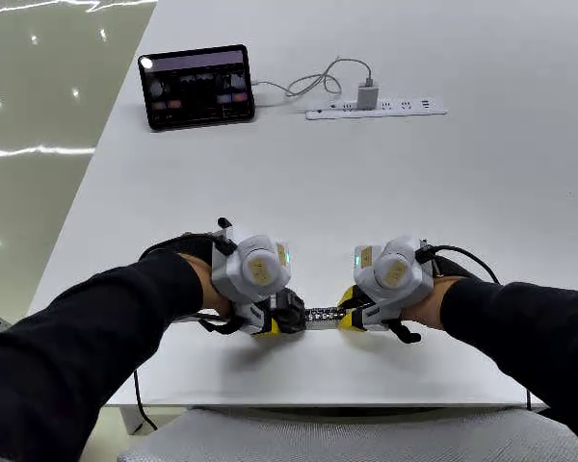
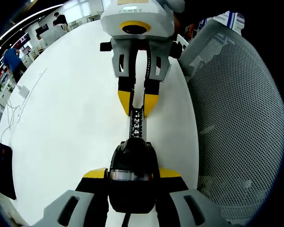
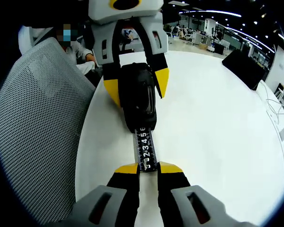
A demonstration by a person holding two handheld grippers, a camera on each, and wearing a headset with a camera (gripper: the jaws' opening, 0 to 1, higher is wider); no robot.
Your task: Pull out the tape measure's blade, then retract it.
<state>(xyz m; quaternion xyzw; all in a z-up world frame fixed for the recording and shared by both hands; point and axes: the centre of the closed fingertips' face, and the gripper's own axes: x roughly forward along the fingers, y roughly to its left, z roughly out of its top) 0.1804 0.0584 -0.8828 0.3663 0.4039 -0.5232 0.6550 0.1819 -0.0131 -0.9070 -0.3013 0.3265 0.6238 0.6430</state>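
Near a white bench's (image 1: 366, 192) front edge, the left hand-held gripper (image 2: 132, 173) clamps the black tape measure (image 3: 138, 94) while the right hand-held gripper (image 3: 148, 168) pinches its blade (image 3: 146, 149), a short length showing. A straight, level pull, left side steady, should avoid kinking.

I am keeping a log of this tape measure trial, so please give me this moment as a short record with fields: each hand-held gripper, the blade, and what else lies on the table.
left hand-held gripper: shut on the black tape measure case, near the table's front edge
right hand-held gripper: shut on the blade end
blade: a short length out, straight between the two grippers, printed numbers facing up
table: white
far side: tablet with lit screen; power strip with a charger plugged in
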